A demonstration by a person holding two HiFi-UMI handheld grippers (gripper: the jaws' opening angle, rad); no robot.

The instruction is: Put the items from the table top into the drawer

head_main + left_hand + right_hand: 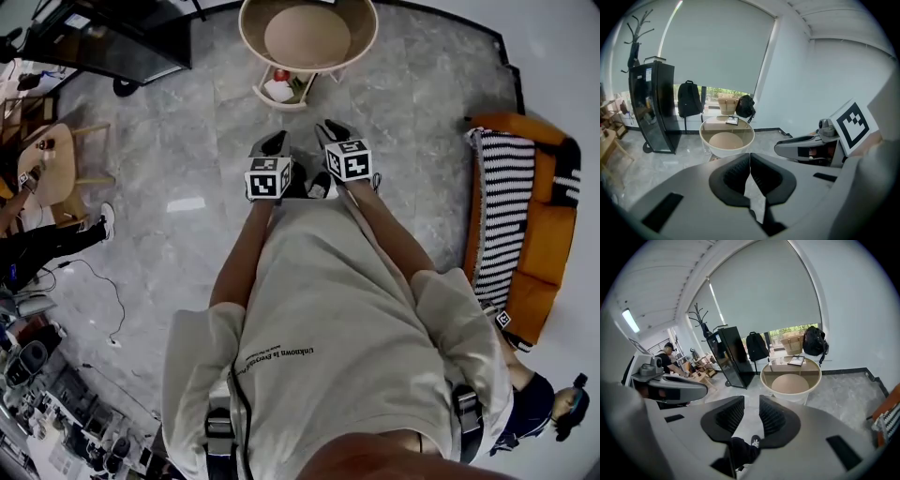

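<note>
Head view had left gripper [273, 143] pinched together, right gripper [331, 132] a bit apart, both empty since round table [309, 67] sat well ahead, I'd guess.

The round table [309, 67] runs off the head view's top edge. The small things [281, 84] on its lower shelf [263, 95] are too tiny to name.

The left tool [273, 143] and right tool [334, 132] hang side by side over the grey floor [187, 122]. A round worktop [251, 42] stands ahead, an orange sofa [546, 246] at right.
</note>
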